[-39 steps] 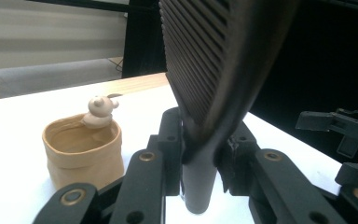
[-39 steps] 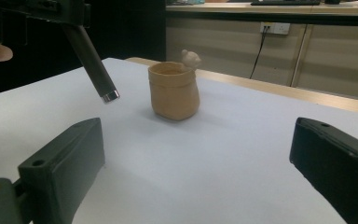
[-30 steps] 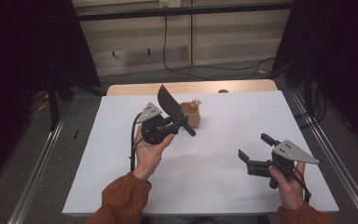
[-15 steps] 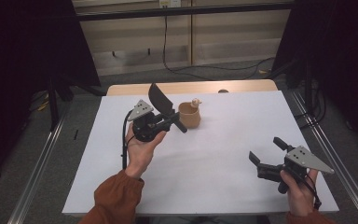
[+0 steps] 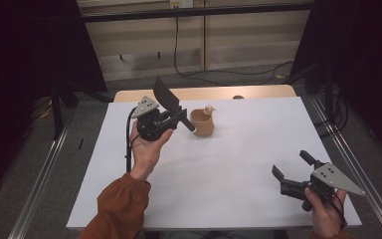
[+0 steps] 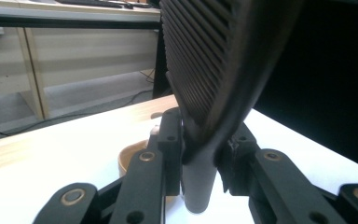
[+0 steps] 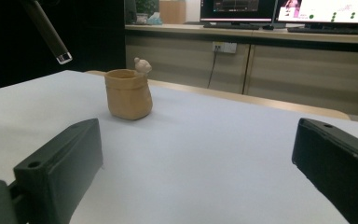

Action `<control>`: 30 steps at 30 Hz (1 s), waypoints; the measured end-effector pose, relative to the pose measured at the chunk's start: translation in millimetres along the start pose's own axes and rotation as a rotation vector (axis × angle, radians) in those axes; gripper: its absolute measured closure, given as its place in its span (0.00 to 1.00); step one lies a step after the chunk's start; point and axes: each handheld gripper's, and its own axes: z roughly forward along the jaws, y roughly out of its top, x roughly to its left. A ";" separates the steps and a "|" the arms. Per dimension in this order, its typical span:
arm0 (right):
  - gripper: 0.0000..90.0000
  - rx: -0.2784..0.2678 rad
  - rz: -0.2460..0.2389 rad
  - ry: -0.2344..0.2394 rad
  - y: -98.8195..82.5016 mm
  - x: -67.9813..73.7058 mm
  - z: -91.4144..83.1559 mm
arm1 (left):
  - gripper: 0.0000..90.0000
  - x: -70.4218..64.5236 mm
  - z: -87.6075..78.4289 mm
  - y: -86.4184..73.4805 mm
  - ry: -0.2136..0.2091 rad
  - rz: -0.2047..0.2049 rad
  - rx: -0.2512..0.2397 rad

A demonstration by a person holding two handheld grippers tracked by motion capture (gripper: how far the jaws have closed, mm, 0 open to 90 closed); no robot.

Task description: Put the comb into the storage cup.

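With the left hand-held gripper clamped on the spatula near the cup and the right hand-held gripper gaping apart, a careless swing could topple the cup.

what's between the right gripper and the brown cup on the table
Nothing: in the high view, bare white table runs from the open right gripper to the brown cup. The right gripper view shows the same bare stretch up to the cup.
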 end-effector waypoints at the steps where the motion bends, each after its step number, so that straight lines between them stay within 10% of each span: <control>1: 0.01 -0.002 -0.005 -0.003 -0.2 0.0 0.2 | 0.81 0.3 1.0 0.2 0.000 -0.006 0.000; 30: 0.01 0.027 0.005 -0.006 -11.6 -0.2 5.5 | 0.81 21.3 24.3 35.8 0.024 -0.016 -0.017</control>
